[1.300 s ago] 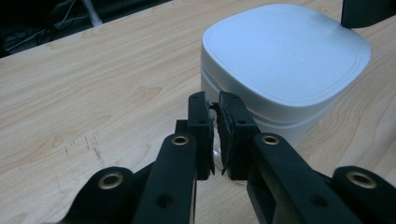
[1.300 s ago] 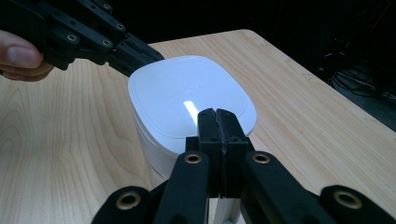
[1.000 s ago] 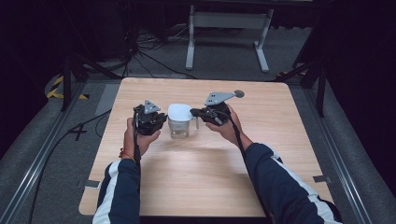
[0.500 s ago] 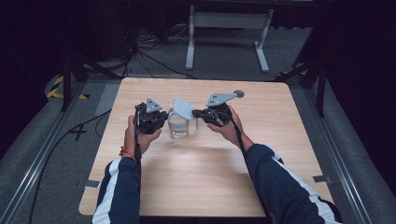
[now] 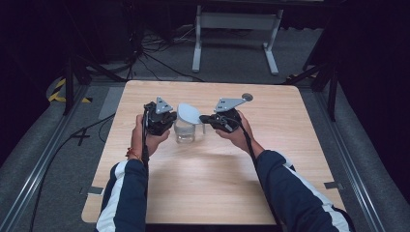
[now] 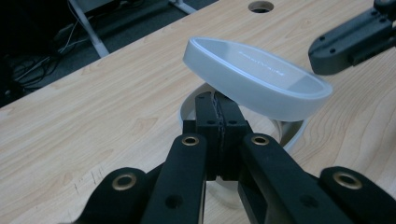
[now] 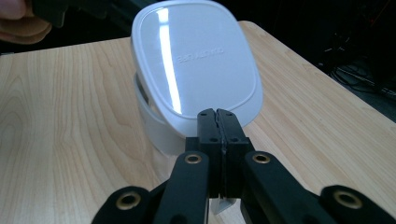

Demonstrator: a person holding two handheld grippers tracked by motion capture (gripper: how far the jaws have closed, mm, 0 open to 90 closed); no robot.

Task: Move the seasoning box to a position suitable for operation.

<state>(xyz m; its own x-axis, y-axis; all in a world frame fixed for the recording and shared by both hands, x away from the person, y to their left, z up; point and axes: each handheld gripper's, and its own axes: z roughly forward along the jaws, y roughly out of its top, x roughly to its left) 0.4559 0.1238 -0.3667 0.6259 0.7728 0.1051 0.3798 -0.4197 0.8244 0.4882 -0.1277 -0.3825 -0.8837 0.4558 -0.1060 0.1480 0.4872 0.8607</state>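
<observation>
In the high view, one clear jar [image 5: 185, 130] is seen standing near the middle of the table [image 5: 290, 145], between the two grippers. One white lid [image 5: 189, 113] is tilted above its mouth, raised toward the right. The left gripper [image 5: 167, 121] is held against the jar's left side, the right gripper [image 5: 204, 118] at the lid's right edge.

In the left gripper view, the jaws are seen pressed together on the jar's near rim [image 6: 196, 100] — clenched on it. The lid [image 6: 254, 77] is tilted just above and beyond them, with pale embossed writing on its top that cannot be read. The right gripper [image 6: 322, 53] is seen at the upper right.

In the right gripper view, the jaws are shut on the near edge of the lid [image 7: 196, 60], which is lifted off the jar [image 7: 156, 123] on this side. Embossed letters run across the lid — too faint to be read.
</observation>
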